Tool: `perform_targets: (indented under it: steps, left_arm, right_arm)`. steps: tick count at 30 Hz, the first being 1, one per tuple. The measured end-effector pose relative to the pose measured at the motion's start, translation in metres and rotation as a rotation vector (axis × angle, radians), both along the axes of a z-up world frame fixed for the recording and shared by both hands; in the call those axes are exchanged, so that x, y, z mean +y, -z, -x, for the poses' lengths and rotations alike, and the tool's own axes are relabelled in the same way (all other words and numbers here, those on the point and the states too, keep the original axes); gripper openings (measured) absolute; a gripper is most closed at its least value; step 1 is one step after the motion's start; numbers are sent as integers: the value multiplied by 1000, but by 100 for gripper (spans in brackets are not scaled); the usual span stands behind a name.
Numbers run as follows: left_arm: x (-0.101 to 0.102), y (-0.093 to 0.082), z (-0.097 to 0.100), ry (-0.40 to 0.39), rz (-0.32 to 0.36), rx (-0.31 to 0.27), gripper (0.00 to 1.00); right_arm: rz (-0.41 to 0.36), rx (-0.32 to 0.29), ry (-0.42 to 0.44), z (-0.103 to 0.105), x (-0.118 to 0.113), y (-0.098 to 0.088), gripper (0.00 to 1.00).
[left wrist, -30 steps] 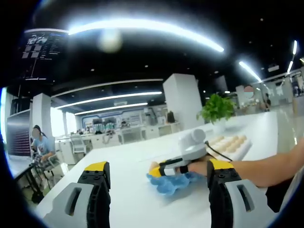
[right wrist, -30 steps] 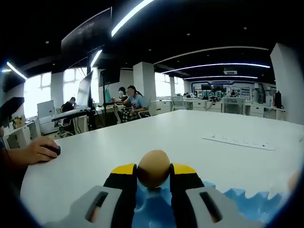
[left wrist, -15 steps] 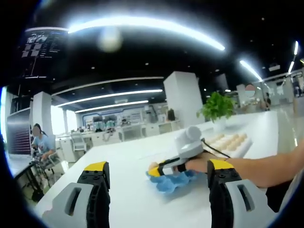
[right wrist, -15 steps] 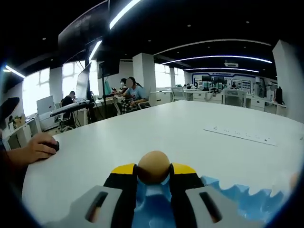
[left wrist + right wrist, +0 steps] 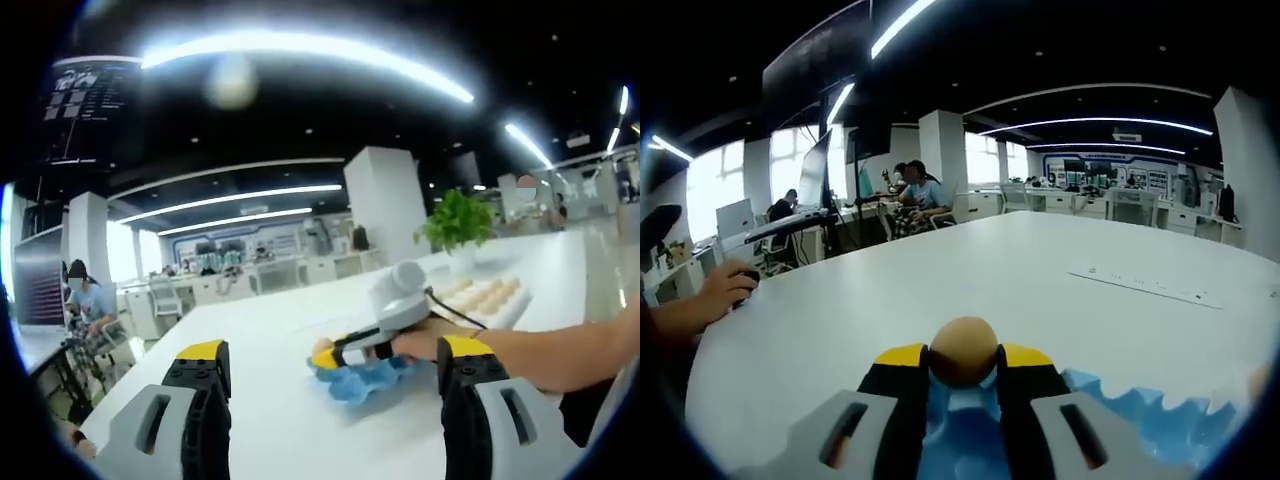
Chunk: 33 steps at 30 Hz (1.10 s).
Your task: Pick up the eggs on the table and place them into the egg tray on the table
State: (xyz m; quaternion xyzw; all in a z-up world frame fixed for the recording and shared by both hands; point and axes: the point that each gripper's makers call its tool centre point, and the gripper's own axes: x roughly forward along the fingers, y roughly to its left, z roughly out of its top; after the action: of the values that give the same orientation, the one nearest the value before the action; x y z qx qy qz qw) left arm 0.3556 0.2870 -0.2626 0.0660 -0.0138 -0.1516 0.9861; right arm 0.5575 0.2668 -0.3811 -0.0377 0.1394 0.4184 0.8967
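Lower now than a second ago, the right gripper (image 5: 962, 385) holds a brown egg (image 5: 962, 351) clamped between its tips, right over the blue egg tray (image 5: 1130, 425) at six o'clock. Placing step, I'd say: ease into a cup, then release. Left gripper (image 5: 330, 385) waits, jaws wide apart and empty.
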Motion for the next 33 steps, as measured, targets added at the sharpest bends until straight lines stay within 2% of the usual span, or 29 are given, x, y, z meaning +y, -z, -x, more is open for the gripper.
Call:
perform_targets:
  steps: [6, 20, 33]
  left_arm:
    - [4, -1, 1, -6, 3, -2, 87]
    - [6, 1, 0, -7, -3, 3, 87]
    - [7, 2, -2, -6, -7, 6, 87]
  right_arm:
    - [-8, 1, -14, 5, 0, -1, 28]
    - [43, -44, -38, 10, 0, 0, 27]
    - [23, -5, -39, 8, 0, 2, 27]
